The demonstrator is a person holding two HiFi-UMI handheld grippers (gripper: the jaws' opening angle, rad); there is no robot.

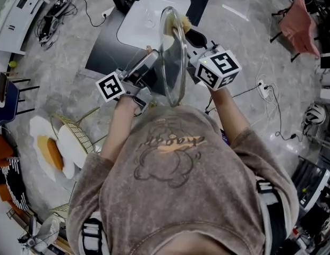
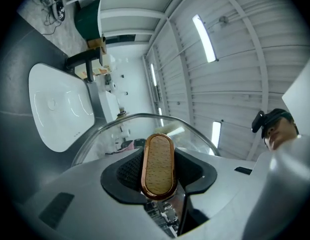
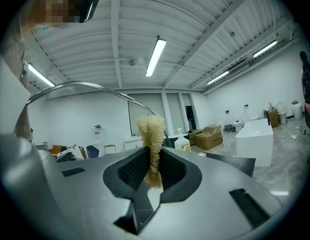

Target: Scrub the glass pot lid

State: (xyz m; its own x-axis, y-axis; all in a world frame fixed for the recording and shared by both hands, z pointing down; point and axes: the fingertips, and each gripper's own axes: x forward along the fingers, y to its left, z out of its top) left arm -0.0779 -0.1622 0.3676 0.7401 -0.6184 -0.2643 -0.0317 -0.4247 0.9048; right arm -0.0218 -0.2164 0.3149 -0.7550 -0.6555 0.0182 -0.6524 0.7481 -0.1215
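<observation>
Past the sweatshirt (image 1: 175, 185), left gripper (image 2: 158, 178) clamps the glass pot lid (image 1: 174, 62) by its wooden knob (image 2: 158, 156), right gripper (image 3: 154, 161) pinches a fibre scrubber (image 3: 153, 129) tight; likely mid-scrub, next press fibres across the glass.

We're seeing bright, even light from a ceiling tube (image 3: 155, 57) above the right claw (image 3: 154, 156). Both gripper views bend and blacken at the corners.

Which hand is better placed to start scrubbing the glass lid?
Right. The right tool pinches the fibrous scrubber beside the glass lid; the left tool is clamped on the lid's wooden knob.
</observation>
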